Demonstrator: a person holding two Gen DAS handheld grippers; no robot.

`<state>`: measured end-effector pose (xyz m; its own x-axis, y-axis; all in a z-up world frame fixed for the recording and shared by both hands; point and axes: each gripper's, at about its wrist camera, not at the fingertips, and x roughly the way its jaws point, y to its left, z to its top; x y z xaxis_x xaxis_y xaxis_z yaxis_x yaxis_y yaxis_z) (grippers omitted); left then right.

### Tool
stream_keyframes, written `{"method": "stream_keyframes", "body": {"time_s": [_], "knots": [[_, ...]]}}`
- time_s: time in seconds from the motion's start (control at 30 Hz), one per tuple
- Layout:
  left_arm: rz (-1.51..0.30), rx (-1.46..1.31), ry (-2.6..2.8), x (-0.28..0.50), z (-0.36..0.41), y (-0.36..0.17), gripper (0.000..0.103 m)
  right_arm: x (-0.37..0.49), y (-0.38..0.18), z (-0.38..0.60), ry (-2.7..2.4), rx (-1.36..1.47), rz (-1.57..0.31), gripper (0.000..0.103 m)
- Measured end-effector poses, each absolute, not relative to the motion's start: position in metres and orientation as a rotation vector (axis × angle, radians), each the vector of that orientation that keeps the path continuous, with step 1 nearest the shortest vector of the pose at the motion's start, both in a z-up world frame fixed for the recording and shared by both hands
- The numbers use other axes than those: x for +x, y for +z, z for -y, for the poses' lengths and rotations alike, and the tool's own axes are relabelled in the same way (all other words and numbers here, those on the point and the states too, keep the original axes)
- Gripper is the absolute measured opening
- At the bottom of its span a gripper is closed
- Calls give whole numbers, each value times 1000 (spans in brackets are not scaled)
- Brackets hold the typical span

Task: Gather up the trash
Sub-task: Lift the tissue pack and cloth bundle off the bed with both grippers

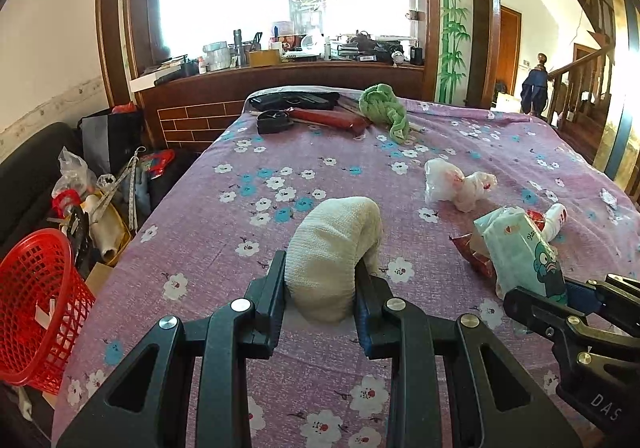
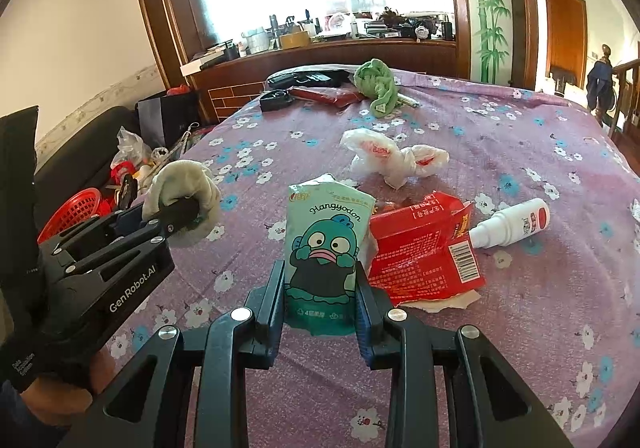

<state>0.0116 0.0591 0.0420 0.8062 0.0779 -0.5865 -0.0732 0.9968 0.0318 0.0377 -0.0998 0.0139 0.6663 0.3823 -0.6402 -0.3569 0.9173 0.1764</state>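
Observation:
My left gripper (image 1: 320, 268) is shut on a cream-white rolled cloth (image 1: 332, 248), held just above the purple flowered tablecloth (image 1: 224, 224); the same cloth (image 2: 184, 187) shows at the left of the right wrist view. My right gripper (image 2: 320, 272) is shut on a teal tissue pack (image 2: 326, 244) with a cartoon fish print, upright between its fingers. That tissue pack (image 1: 520, 252) and the right gripper (image 1: 568, 296) appear at the right edge of the left wrist view. A red basket (image 1: 36, 308) stands off the table's left edge.
On the table lie a torn red carton (image 2: 424, 248), a white spray bottle (image 2: 512, 224), a knotted white plastic bag (image 2: 392, 155), a green cloth (image 2: 378, 85) and dark items (image 2: 304, 79) at the far end. Clutter and a black sofa (image 1: 28, 175) fill the left side.

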Motion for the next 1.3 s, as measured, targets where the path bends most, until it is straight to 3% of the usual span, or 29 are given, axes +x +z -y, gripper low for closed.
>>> {"method": "stream_keyframes", "body": {"time_s": [1.3], "knots": [[-626, -32, 72, 9, -65, 51, 28, 36, 23, 108, 393, 78, -690, 33]]}}
